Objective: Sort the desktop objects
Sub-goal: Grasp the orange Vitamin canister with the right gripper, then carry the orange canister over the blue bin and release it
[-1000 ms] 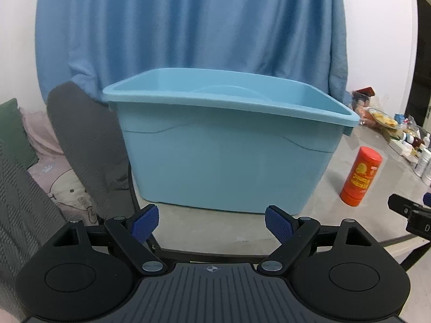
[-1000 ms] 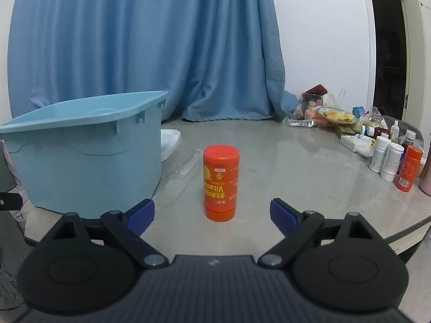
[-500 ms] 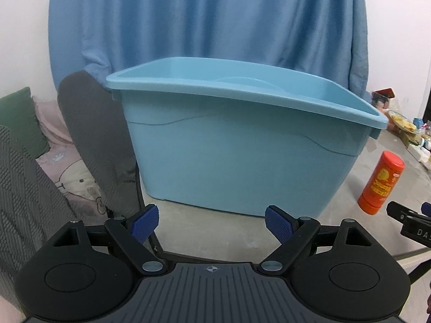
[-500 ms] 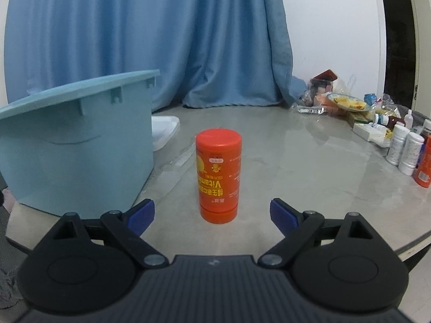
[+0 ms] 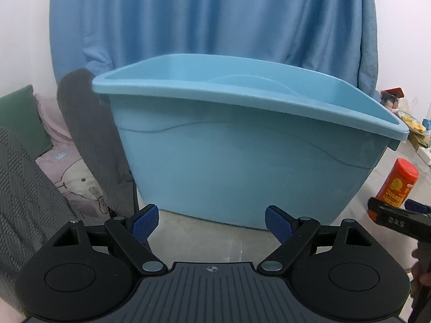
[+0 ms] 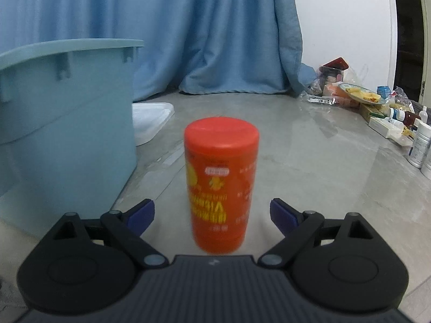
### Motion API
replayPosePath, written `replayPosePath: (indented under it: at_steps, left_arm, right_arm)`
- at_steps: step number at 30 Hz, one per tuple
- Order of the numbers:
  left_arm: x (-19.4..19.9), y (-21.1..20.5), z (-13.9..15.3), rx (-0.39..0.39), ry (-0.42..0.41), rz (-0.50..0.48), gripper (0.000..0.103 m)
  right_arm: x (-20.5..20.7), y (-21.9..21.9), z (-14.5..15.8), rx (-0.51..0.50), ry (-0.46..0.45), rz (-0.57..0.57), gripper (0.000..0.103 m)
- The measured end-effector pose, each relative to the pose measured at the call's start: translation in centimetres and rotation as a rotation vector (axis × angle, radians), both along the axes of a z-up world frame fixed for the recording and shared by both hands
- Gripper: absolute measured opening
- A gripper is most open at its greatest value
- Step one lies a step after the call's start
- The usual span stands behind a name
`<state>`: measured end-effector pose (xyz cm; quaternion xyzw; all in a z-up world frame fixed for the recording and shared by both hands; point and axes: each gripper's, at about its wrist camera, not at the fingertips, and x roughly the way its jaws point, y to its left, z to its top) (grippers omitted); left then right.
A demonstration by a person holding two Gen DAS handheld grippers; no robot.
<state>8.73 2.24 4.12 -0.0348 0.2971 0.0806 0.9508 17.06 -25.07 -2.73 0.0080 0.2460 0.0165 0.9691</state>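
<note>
An orange vitamin tube (image 6: 219, 185) stands upside down on the grey table, right between the open jaws of my right gripper (image 6: 212, 215), not touched. It also shows in the left wrist view (image 5: 396, 185), with the right gripper's fingers (image 5: 388, 215) beside its base. A large light-blue plastic bin (image 5: 242, 156) stands in front of my left gripper (image 5: 212, 222), which is open and empty just short of the bin's near wall. The bin (image 6: 62, 107) is left of the tube in the right wrist view.
A white lid (image 6: 150, 121) lies behind the bin. Bottles, boxes and a plate of food (image 6: 377, 107) crowd the table's right side. A grey chair back (image 5: 89, 140) and cushions stand left of the table. A blue curtain (image 6: 161, 27) hangs behind.
My right gripper has moved forward, so the orange tube now stands between its jaws. My left gripper has moved closer to the bin and turned a little left.
</note>
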Motion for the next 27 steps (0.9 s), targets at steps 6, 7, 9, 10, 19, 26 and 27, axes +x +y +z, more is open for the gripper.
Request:
replayPosePath:
  at_steps: [6, 7, 9, 10, 19, 26, 27]
  left_arm:
    - [0.2, -0.4, 0.3, -0.002, -0.010, -0.002, 0.088]
    - [0.1, -0.5, 0.4, 0.000, -0.012, -0.001, 0.088]
    - [-0.1, -0.5, 0.5, 0.004, -0.016, 0.003, 0.088]
    - [-0.2, -0.5, 0.6, 0.006, -0.022, 0.001, 0.088]
    - [-1.3, 0.2, 1.9, 0.009, -0.050, 0.001, 0.088]
    - [-2.4, 0.9, 3.0, 0.025, -0.061, -0.019, 0.088]
    - [-2.6, 1.1, 3.2, 0.023, -0.062, -0.022, 0.088]
  right_arm:
    - [1.5, -0.4, 0.6, 0.005, 0.034, 0.007, 0.049]
    - [1.3, -0.6, 0.8, 0.009, 0.039, 0.014, 0.049]
    - [0.4, -0.7, 1.4, -0.013, 0.025, 0.011, 0.049]
    - [-0.1, -0.7, 1.8, -0.027, 0.015, 0.009, 0.049]
    - [-4.6, -1.1, 7.6, 0.000, -0.027, -0.004, 0.049]
    - [-7.7, 0.1, 12.3, 0.009, -0.080, 0.027, 0.049]
    - [-8.1, 0.4, 12.9, 0.007, -0.094, 0.035, 0.050]
